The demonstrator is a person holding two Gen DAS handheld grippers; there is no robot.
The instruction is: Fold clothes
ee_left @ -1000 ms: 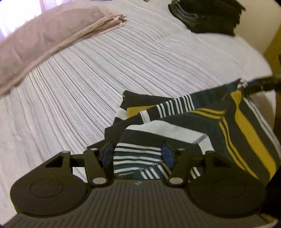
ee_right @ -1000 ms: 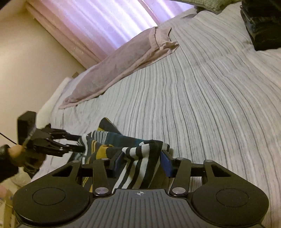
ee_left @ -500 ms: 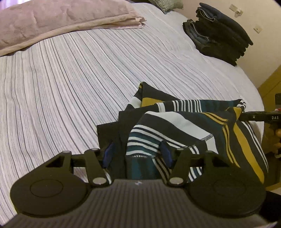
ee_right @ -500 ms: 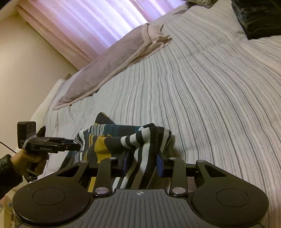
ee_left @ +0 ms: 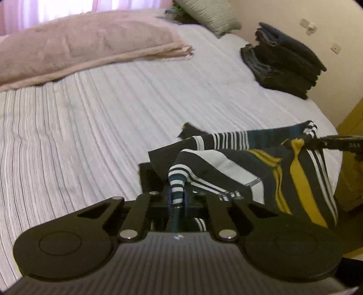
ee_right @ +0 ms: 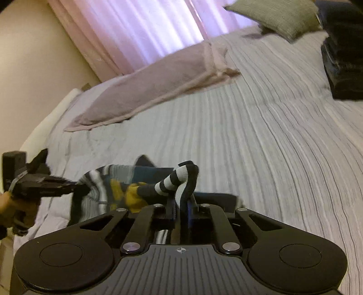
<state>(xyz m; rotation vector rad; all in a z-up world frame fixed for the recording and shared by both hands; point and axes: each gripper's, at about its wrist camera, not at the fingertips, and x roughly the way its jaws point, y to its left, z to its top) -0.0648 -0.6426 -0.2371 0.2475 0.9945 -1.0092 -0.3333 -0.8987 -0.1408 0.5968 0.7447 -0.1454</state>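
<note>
A striped garment (ee_left: 226,168) in navy, white, teal and mustard hangs bunched over the near edge of the bed. My left gripper (ee_left: 178,195) is shut on a striped fold of it. At the far right of the left wrist view, the right gripper (ee_left: 335,145) pinches another corner. In the right wrist view the same garment (ee_right: 136,188) stretches leftward from my right gripper (ee_right: 181,204), which is shut on a black-and-white striped fold. The left gripper (ee_right: 45,183) holds the garment's other end, with a hand (ee_right: 6,204) behind it.
The bed has a white pinstriped sheet (ee_left: 90,136). A pink folded blanket (ee_left: 86,50) lies along its far side under a curtain (ee_right: 147,29). A stack of dark folded clothes (ee_left: 285,61) sits at the far right corner, with a grey-green cushion (ee_left: 208,15) beyond it.
Both grippers' jaws were open around the garment and have now closed on its folds. The cloth between them is pulled tauter and both views have tilted up toward the far side of the bed.
</note>
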